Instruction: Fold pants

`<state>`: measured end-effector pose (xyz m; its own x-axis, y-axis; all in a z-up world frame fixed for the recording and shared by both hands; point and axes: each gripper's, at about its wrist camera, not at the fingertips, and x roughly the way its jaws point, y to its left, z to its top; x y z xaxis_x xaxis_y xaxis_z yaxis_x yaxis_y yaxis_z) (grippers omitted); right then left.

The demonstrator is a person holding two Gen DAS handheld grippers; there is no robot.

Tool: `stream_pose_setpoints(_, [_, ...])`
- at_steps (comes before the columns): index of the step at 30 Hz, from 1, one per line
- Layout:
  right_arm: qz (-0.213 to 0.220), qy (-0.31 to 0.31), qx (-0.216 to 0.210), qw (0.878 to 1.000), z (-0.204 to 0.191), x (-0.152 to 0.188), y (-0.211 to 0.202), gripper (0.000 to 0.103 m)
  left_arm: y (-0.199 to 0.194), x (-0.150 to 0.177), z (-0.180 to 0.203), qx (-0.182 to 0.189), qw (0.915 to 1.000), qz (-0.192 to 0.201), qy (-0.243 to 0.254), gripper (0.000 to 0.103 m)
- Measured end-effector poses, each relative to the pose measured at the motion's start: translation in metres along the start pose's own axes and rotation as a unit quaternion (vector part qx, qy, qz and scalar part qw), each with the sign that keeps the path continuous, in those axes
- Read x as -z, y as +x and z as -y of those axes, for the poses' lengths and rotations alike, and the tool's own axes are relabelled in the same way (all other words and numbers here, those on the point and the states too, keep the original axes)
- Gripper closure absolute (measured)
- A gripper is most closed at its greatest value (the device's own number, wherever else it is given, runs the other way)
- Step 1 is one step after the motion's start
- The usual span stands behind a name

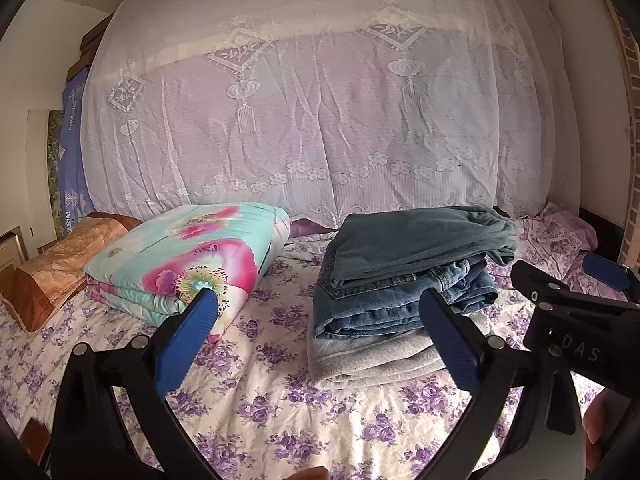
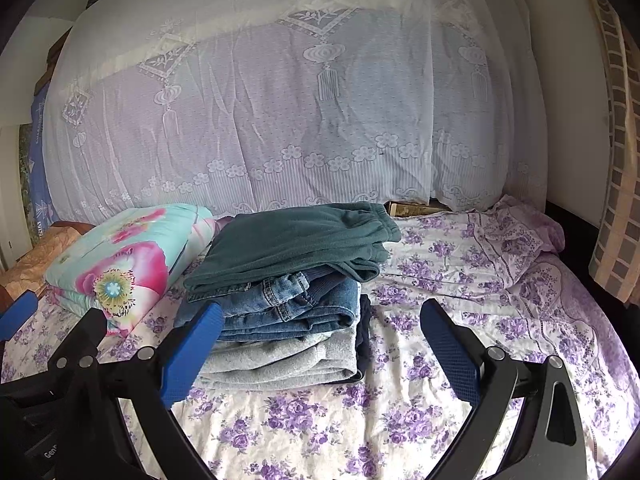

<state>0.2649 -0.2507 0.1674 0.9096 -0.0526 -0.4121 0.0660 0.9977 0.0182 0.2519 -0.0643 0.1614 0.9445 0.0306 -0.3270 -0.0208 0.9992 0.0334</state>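
Denim and fleece make up the stack of folded pants (image 1: 404, 280), which rests on the floral bed sheet (image 1: 280, 412) just right of the folded quilt (image 1: 180, 264). Teal pants (image 2: 296, 240) lie topmost, jeans (image 2: 288, 304) beneath, grey pants (image 2: 288, 360) lowest. Your left claw (image 1: 320, 344) stands with fingers wide apart and empty, the stack straight ahead, slightly right. Your right claw (image 2: 320, 352), likewise spread and empty, has the stack ahead-left. Its long axis runs away from you; neither claw is clearly nearer.
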Motion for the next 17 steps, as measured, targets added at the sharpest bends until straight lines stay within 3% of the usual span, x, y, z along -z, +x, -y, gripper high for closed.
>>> stream_pose_setpoints(5, [0.0,0.002,0.002,1.0,0.0009,0.0002,0.0003,0.003,-0.0011,0.0009,0.0016,0.004,0.9999,0.01,0.004,0.005])
stream_pose_setpoints(8, [0.0,0.002,0.0,1.0,0.001,0.0004,0.0003,0.003,-0.0043,0.002,0.0057,-0.027,0.9991,0.028,0.017,0.005])
stream_pose_setpoints(14, [0.0,0.007,-0.003,1.0,0.0037,-0.0003,-0.0001,0.003,0.0023,-0.0005,-0.0009,0.016,0.9998,-0.005,-0.01,0.005])
stream_pose_setpoints(17, [0.0,0.006,-0.002,1.0,0.0034,-0.0004,0.0,0.003,0.003,0.0001,-0.0016,0.014,0.9998,-0.005,-0.011,0.005])
